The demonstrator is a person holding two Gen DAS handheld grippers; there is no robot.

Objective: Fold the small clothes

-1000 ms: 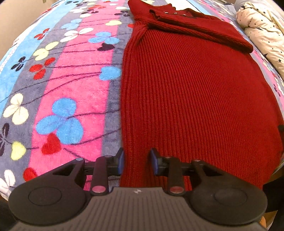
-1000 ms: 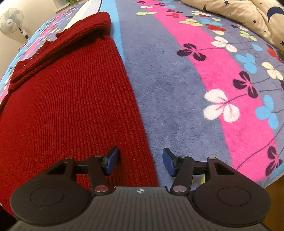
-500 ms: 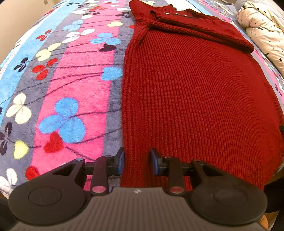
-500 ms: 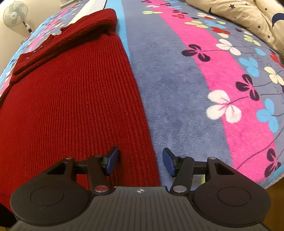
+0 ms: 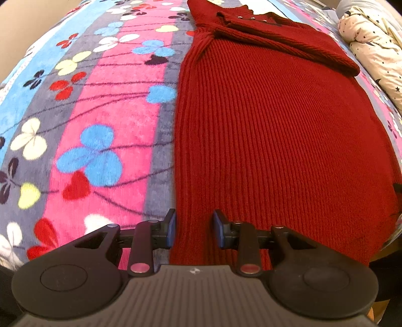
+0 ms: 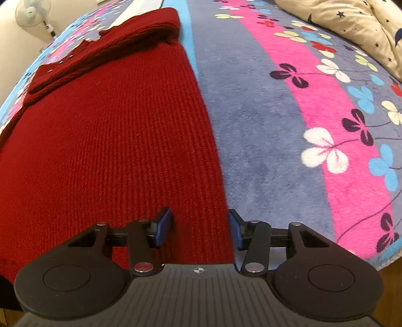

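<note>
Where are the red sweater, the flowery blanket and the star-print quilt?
Red sweater (image 5: pixel 276 138): left wrist view, middle of its ribbed body.
Flowery blanket (image 6: pixel 289 140): right wrist view, bare grey stripe beside the sweater.
Star-print quilt (image 6: pixel 351 22): right wrist view, cream fold, top right.

Home bedroom, floral fleece blanket (image 5: pixel 105 105) on bed, star-print duvet (image 6: pixel 351 25), standing fan (image 6: pixel 32 12)

A bed under a striped flowered blanket (image 5: pixel 105 105) carries a red ribbed sweater (image 5: pixel 276 140) near its front edge, and a star-patterned quilt (image 6: pixel 351 25) farther back

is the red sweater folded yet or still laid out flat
Partly folded: the red sweater has its sleeves laid across the chest, but the body lies spread full length on the blanket.
</note>
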